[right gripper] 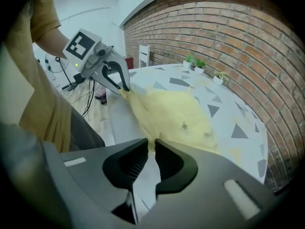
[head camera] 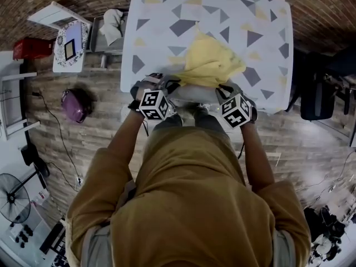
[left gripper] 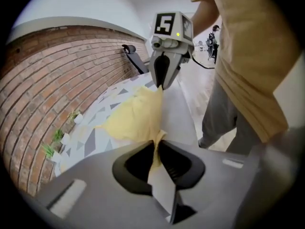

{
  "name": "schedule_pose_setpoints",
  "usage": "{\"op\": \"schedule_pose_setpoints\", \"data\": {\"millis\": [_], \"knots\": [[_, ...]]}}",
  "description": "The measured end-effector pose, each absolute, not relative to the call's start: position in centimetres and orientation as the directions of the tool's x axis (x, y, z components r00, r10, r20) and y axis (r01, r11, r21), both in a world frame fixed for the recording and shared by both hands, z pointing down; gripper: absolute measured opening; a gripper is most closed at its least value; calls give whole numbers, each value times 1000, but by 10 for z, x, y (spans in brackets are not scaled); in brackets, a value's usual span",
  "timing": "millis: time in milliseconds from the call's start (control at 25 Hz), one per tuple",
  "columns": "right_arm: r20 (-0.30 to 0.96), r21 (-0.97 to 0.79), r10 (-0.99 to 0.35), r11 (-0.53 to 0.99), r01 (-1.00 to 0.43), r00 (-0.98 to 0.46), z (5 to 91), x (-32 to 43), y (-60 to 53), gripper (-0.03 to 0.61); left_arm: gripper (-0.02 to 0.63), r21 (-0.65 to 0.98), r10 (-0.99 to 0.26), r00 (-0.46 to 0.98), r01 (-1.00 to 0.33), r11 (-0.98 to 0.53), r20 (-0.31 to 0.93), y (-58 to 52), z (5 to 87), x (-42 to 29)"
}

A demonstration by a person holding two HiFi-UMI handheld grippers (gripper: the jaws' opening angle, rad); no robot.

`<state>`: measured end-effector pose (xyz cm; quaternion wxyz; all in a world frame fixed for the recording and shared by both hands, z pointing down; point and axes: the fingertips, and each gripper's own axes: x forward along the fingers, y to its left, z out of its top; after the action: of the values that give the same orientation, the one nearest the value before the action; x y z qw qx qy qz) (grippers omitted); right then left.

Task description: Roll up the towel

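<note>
Pinching near corners of the soft, crumpled yellow towel (head camera: 210, 63), left gripper (left gripper: 155, 149) and right gripper (right gripper: 153, 147) fingers (right gripper: 174, 163) are closed on cloth over the triangle-patterned desk (head camera: 261, 15); potted plants (right gripper: 195, 62) at twelve o'clock.

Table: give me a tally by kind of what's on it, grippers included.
Yellow towel: 1
Small potted plants: 3
Left gripper and right gripper, each shut on a towel corner: 2
Total: 6
</note>
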<state>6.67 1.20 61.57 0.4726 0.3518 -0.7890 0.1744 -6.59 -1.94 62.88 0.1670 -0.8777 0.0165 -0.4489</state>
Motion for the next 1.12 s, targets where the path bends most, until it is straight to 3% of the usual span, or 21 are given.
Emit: {"op": "schedule_pose_setpoints", "data": {"millis": [80,280,600,1000,1120], "knots": [[872,38,-368,708,-705,-322,612,63,12,49,104,-272,-144,592,132,-953,793,-17,633,-69],[872,-6,-337,718,-696,-356,592,64,9,46,97,31,-32,744,-71,-997,668,-21,601,-63],[905,-50,-232,775,-630,-356,603,65,27,48,92,87,73,736,19,-996,673,-6,600,-57],[896,-230,-58,788,-571,-441,584,87,-27,49,92,410,146,818,-117,-905,556,-57,594,-48],[897,-292,14,771,-566,-443,600,91,-39,50,92,468,159,801,-166,-868,578,-69,607,-47]]}}
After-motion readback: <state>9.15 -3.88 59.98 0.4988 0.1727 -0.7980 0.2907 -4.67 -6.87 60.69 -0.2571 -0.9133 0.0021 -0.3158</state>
